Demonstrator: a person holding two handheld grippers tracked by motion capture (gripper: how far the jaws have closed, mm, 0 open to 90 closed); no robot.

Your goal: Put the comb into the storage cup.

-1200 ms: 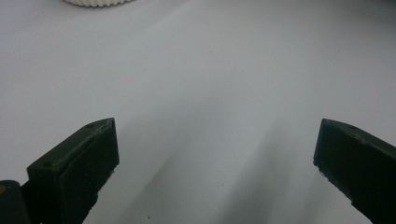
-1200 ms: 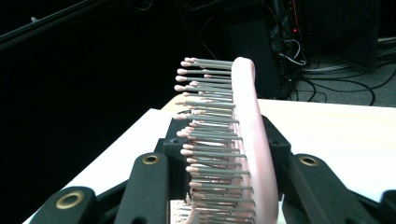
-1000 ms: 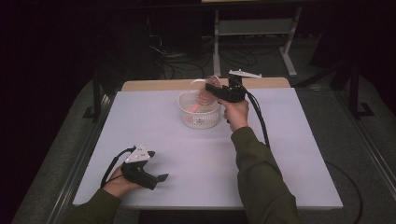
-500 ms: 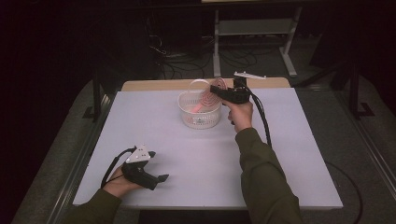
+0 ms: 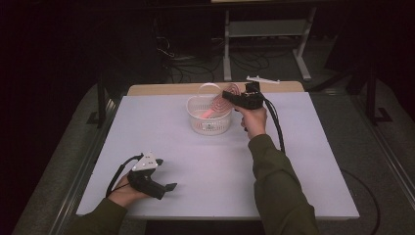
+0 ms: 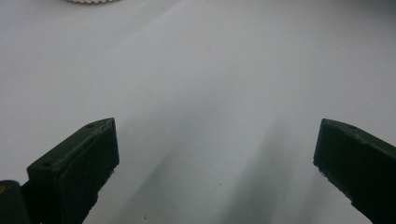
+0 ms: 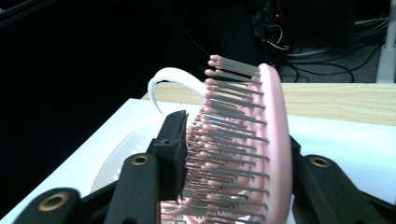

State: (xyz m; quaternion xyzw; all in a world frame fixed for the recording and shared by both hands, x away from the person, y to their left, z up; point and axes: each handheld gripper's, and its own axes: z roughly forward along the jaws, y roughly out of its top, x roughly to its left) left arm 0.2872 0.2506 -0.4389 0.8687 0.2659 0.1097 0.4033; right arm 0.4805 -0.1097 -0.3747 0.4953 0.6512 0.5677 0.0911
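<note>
A pink hairbrush (image 5: 220,104) with grey bristles leans over a white plastic basket (image 5: 210,128) at the back middle of the table, its lower end down inside the basket. My right gripper (image 5: 226,94) holds it from the right. In the right gripper view the brush (image 7: 273,140) stands between the jaws of my right gripper (image 7: 236,133), one pad on the bristle tips and the other behind its back; the jaws have just been opening a little. The basket's rim (image 7: 119,156) and arched handle (image 7: 173,77) lie behind. My left gripper (image 5: 169,187) rests open at the front left, nothing between its jaws (image 6: 215,128).
The white tabletop (image 5: 210,171) has a wooden strip (image 5: 166,89) along its far edge, with a small white plastic part (image 5: 263,79) on it. A metal shelf frame (image 5: 264,29) and cables stand on the dark floor beyond. The basket's edge (image 6: 91,1) shows at the top of the left gripper view.
My right hand with the brush has shifted slightly to the right beside the basket. The left hand and its gripper have stayed put.
</note>
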